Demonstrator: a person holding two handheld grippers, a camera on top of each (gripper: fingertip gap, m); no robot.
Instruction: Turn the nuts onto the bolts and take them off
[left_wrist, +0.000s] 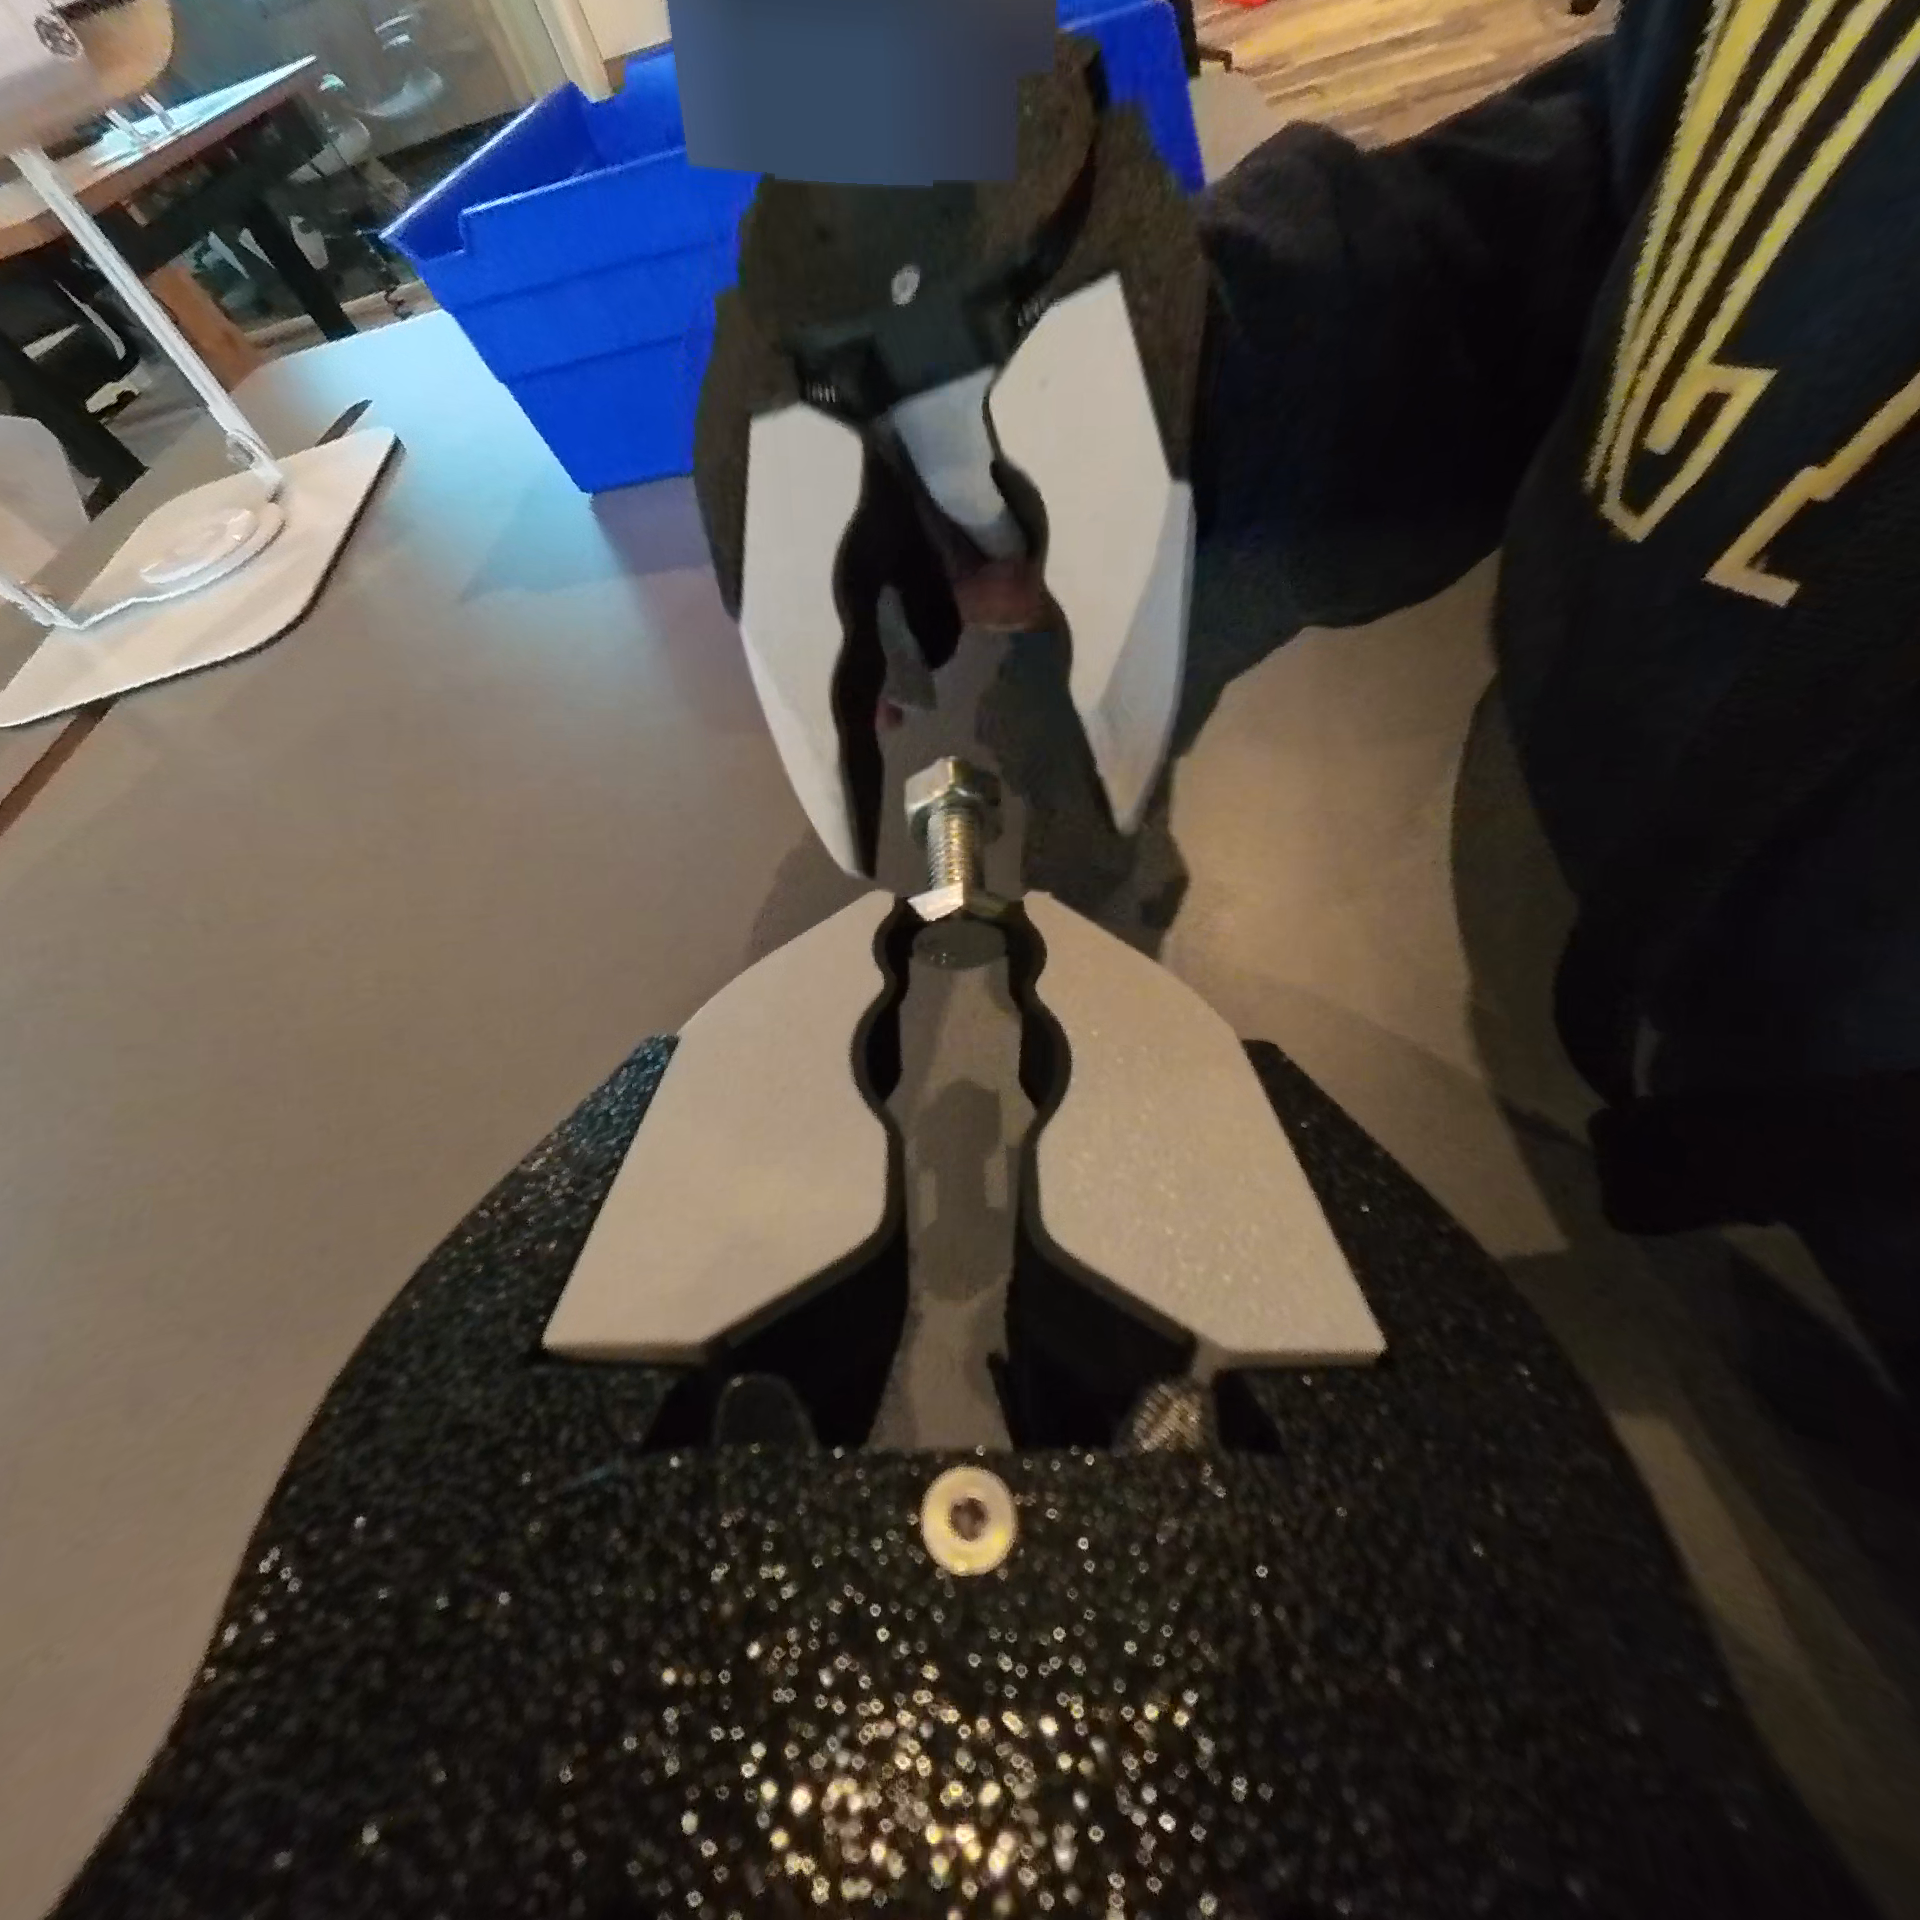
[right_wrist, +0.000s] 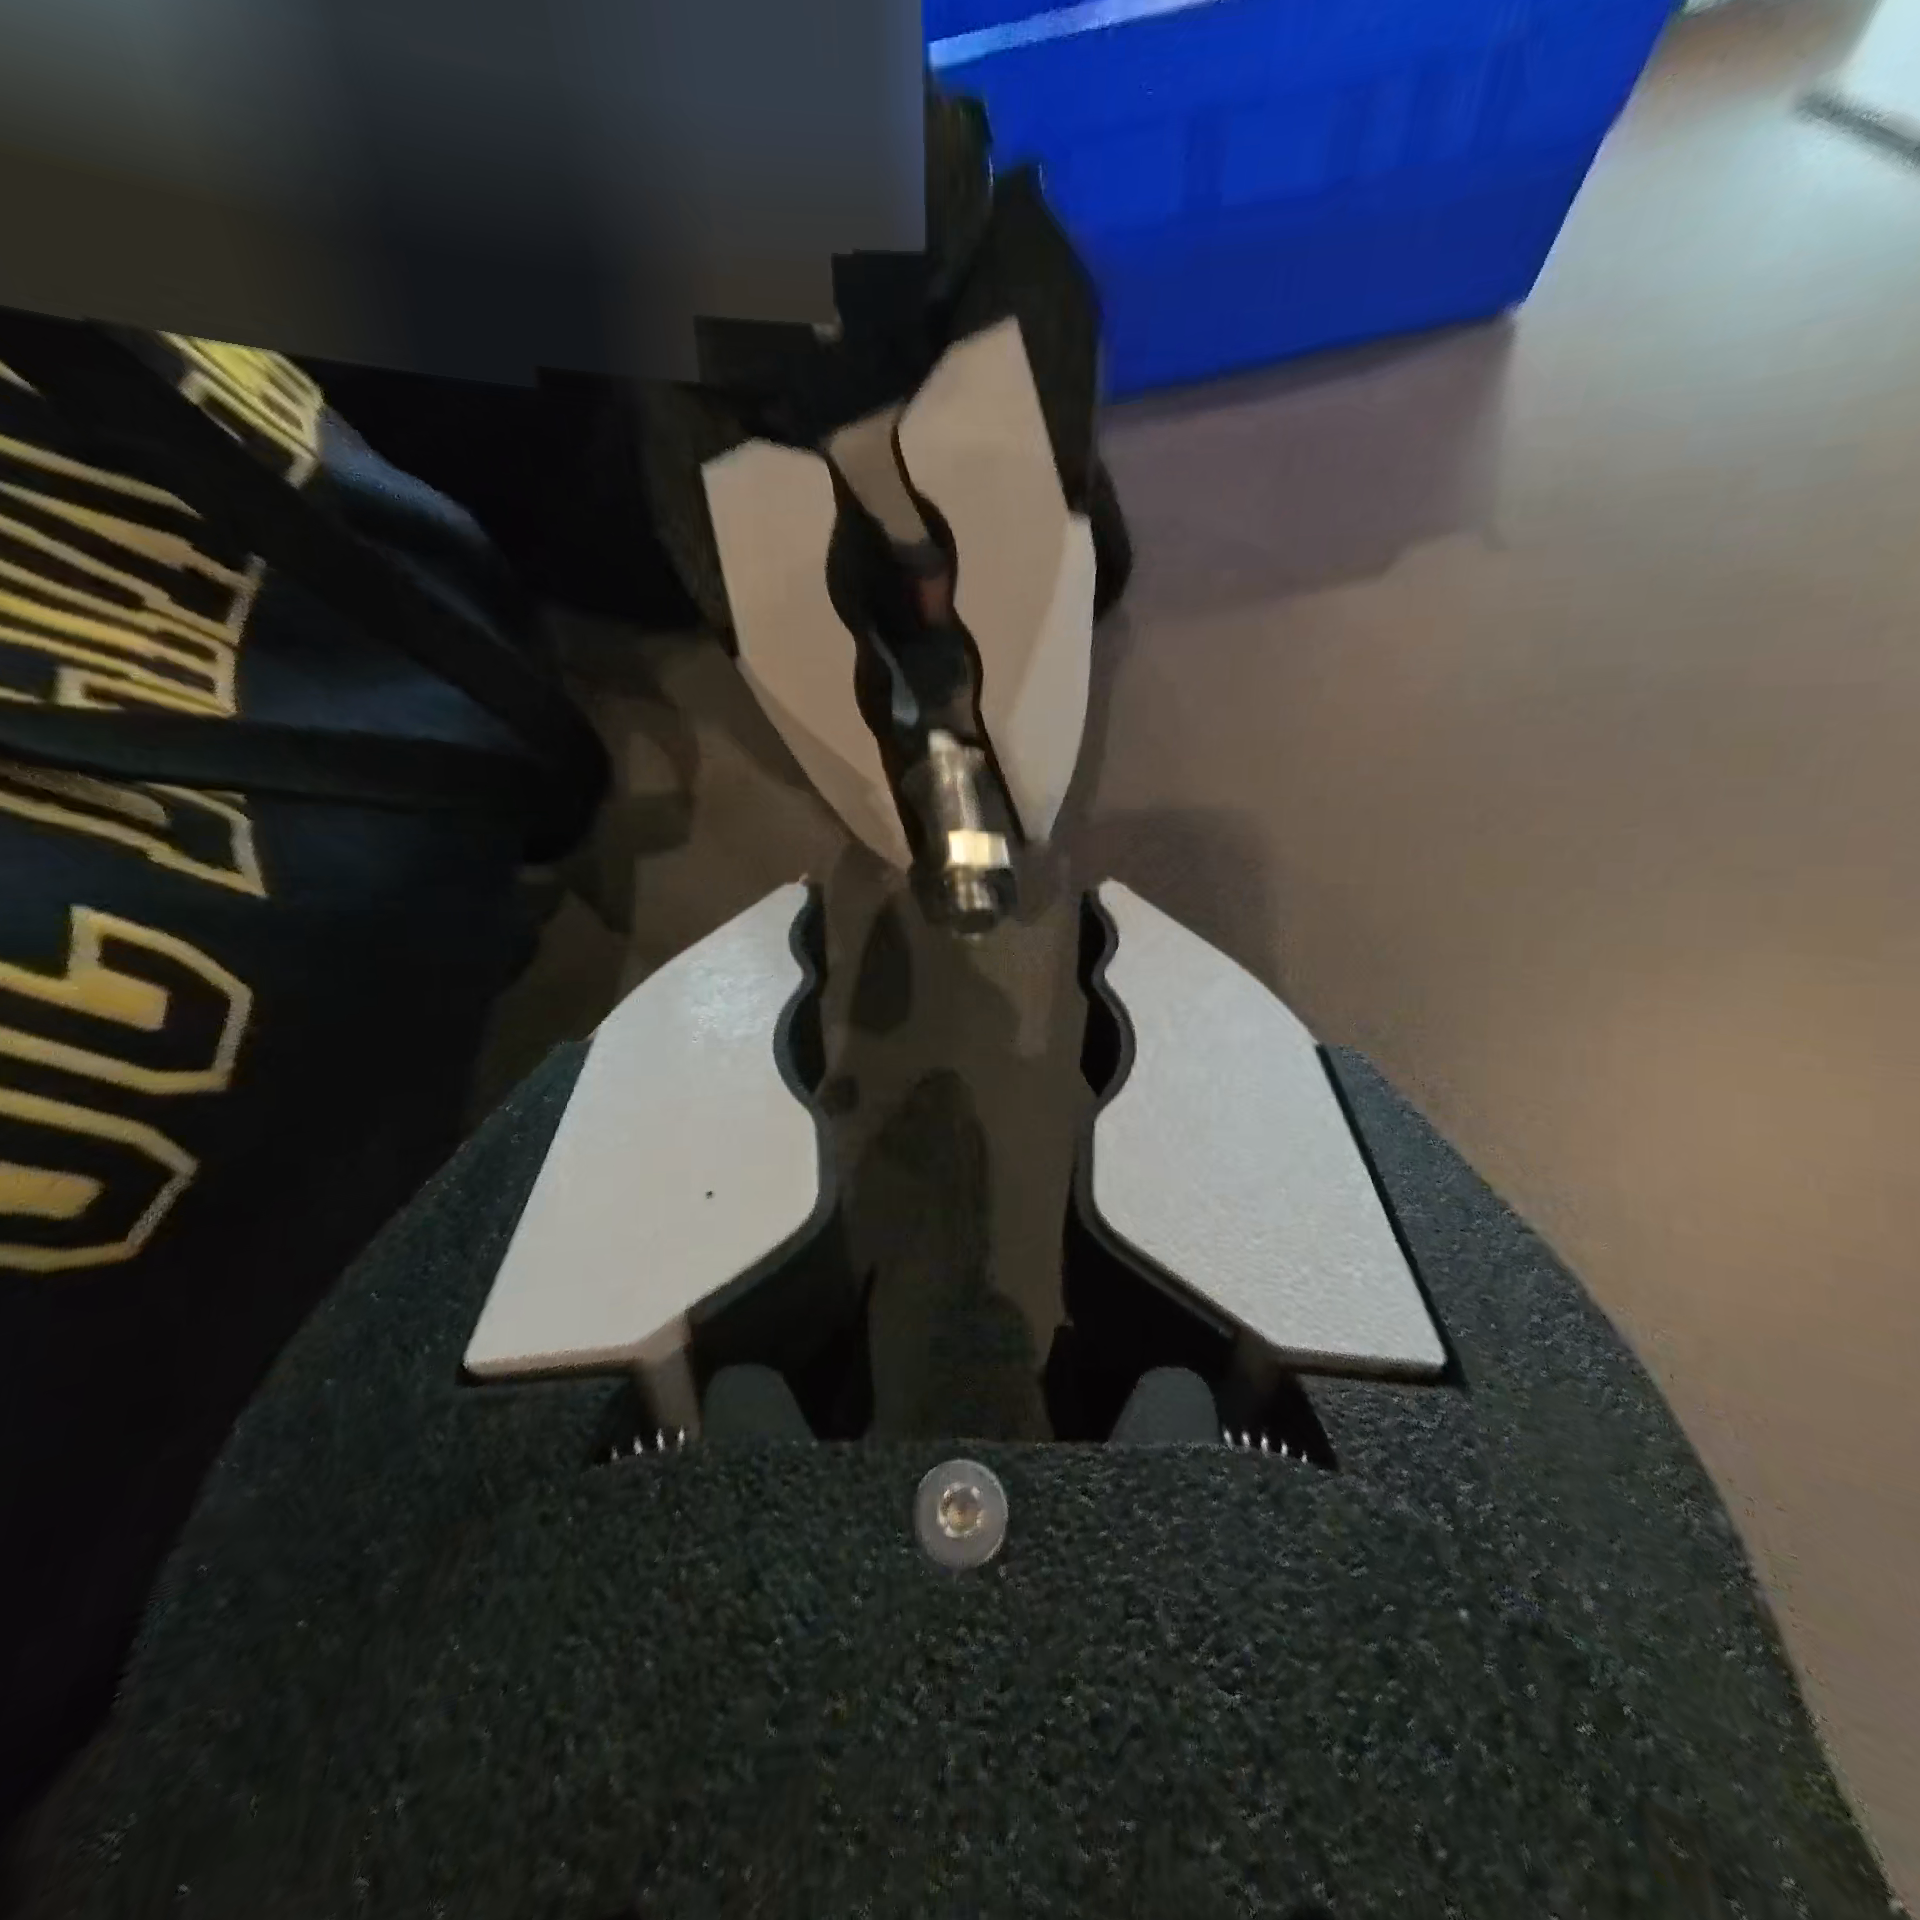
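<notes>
My left gripper (left_wrist: 951, 914) is shut on the head of a silver bolt (left_wrist: 948, 847), held above the table and pointing away from it. A silver nut (left_wrist: 951, 790) sits on the bolt's thread near its far end. My right gripper (left_wrist: 992, 842) faces the left one, open, with a fingertip on each side of the nut and not touching it. In the right wrist view the right gripper (right_wrist: 954, 891) is open, and the nut (right_wrist: 977, 854) and bolt tip lie just ahead between its tips. The left gripper (right_wrist: 971, 831) grips the bolt (right_wrist: 940, 790) behind.
A blue plastic bin (left_wrist: 582, 312) stands on the grey-brown table (left_wrist: 364, 935) behind the grippers; it also shows in the right wrist view (right_wrist: 1299, 187). A person in a dark sweatshirt with yellow lettering (left_wrist: 1714, 623) is close by. A white flat base with a clear stand (left_wrist: 187, 561) lies far left. Less than 4 cm separates the two grippers' tips.
</notes>
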